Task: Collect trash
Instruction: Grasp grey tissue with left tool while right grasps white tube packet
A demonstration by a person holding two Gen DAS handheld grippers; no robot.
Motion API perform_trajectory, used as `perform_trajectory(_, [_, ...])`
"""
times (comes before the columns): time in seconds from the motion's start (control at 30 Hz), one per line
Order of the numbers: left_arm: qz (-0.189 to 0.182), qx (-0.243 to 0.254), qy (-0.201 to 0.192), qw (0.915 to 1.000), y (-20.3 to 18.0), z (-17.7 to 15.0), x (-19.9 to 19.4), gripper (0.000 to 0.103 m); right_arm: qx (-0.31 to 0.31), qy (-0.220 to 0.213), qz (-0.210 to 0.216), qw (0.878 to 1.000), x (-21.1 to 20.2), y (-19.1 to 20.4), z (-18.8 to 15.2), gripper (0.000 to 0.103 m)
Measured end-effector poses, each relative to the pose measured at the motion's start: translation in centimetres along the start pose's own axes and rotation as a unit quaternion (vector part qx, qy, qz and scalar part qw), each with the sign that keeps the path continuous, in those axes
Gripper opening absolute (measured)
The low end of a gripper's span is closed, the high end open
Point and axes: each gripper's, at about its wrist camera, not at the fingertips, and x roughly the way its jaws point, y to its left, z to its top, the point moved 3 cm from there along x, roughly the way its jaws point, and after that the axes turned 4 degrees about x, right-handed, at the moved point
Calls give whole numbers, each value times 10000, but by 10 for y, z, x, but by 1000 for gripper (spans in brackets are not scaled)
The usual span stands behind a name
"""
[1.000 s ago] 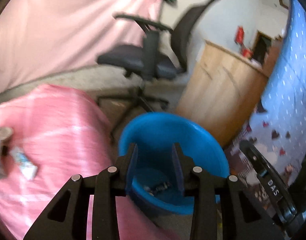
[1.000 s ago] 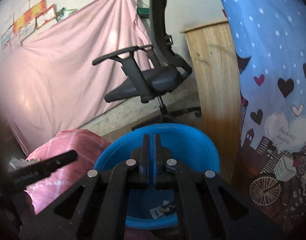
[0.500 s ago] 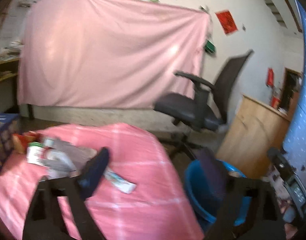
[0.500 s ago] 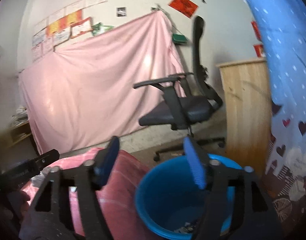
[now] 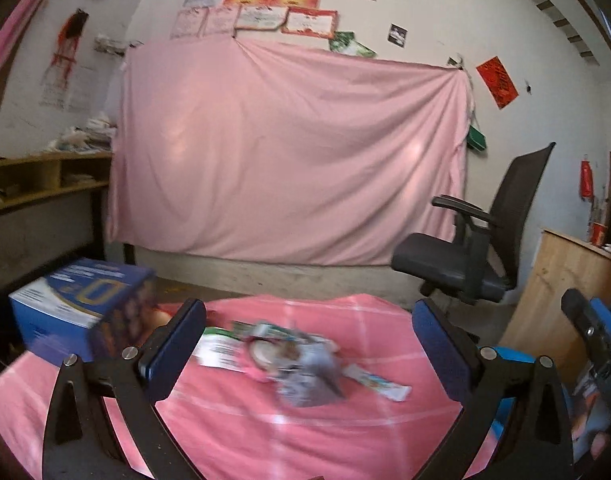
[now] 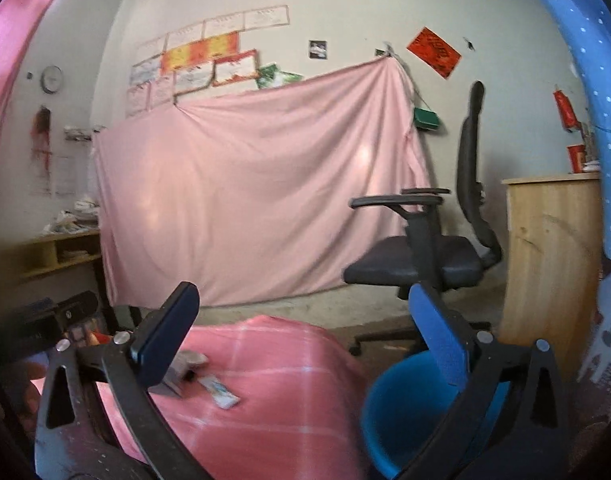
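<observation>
Both grippers, left gripper [image 5: 309, 344] and right gripper [image 6: 301, 336], have just sprung wide open and empty, so next grab looks like the wrapper pile [image 5: 289, 356] left of the blue bucket [image 6: 405, 412].

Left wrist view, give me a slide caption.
Open left gripper faces a trash pile on the pink cloth.

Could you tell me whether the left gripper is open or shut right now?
Open. The left gripper has its blue pads spread wide with nothing between them; the trash lies beyond on the pink cloth.
</observation>
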Motion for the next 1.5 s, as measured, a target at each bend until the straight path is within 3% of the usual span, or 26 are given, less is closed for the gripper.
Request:
perform_trajectory(0.2, [367, 134, -164, 9991, 37, -13, -14, 101, -31, 180, 327, 9993, 22, 30, -11, 103])
perform_trajectory(0.43, [455, 239, 27, 9987, 66, -35, -6, 101, -567, 570, 475, 9956, 45, 66, -34, 103])
perform_trajectory(0.63, [7, 43, 514, 9987, 77, -49, 11, 101, -1245, 1460, 165, 9813, 74, 74, -63, 103])
perform_trajectory(0.87, [-336, -228, 1109, 9930, 69, -59, 32, 99, -1095, 2723, 158, 9558, 110, 49, -95, 102])
perform_trajectory(1.1, [-1204, -139, 1510, 9811, 42, -64, 42, 71, -906, 3510, 442, 9309, 128, 39, -115, 73])
perform_trajectory(1.27, [-1600, -198, 1783, 9707, 22, -67, 52, 59, -937, 3563, 469, 9285, 126, 38, -117, 71])
perform_trajectory(1.5, [-1550, -652, 2264, 9594, 13, -65, 83, 36, -771, 3576, 517, 9293, 127, 33, -116, 70])
